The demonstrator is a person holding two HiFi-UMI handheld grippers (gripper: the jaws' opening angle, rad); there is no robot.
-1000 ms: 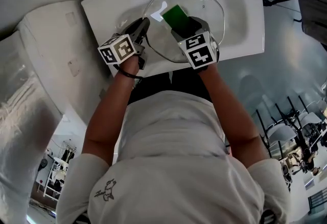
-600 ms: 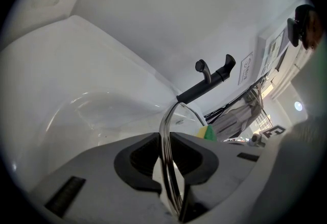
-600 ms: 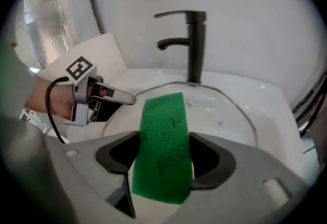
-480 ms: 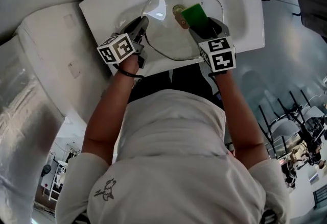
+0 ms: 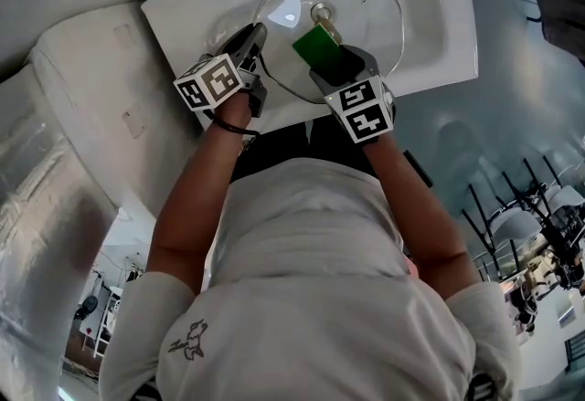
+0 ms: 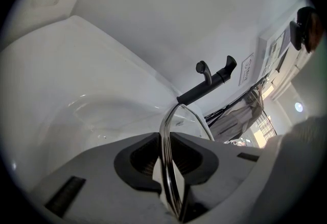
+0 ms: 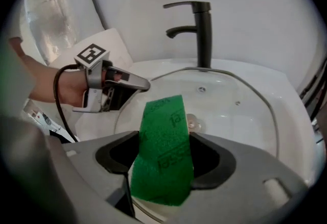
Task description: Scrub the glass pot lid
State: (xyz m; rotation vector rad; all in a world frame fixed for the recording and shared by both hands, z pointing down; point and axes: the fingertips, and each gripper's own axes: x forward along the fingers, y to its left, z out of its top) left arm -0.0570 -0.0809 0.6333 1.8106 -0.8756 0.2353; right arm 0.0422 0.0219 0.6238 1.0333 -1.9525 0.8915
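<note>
We find one glass lid (image 5: 375, 25) held over one white sink (image 5: 443, 15), covering most of the bowl. Its metal rim runs edge-on through the left tool (image 6: 166, 162), whose pads are clamped on that rim at the lid's left near edge. The right tool (image 7: 164, 159) is clamped on one green pad (image 7: 163, 151), which stands up between its pads. In the head view the pad's far end lies on the glass just near of the lid's knob (image 5: 320, 14).

Surroundings: one black tap (image 7: 203, 29) stands at the far edge of the sink, with its spout reaching over the lid's far rim. The tap is the only fixture close to the lid. The two tools are near each other but apart, the left one at the rim and the right one toward the centre. To the left of the sink lies a white mass under crinkled plastic (image 5: 55, 162), which we cannot identify. At the near right, well apart from the sink, stand several black-framed chairs (image 5: 516, 226). We cannot count them reliably.

Obstructions: the person's torso and both forearms fill the near half of the head view and hide the sink's near edge.

Count: two tools, one lid, one pad, one tap, one sink.
</note>
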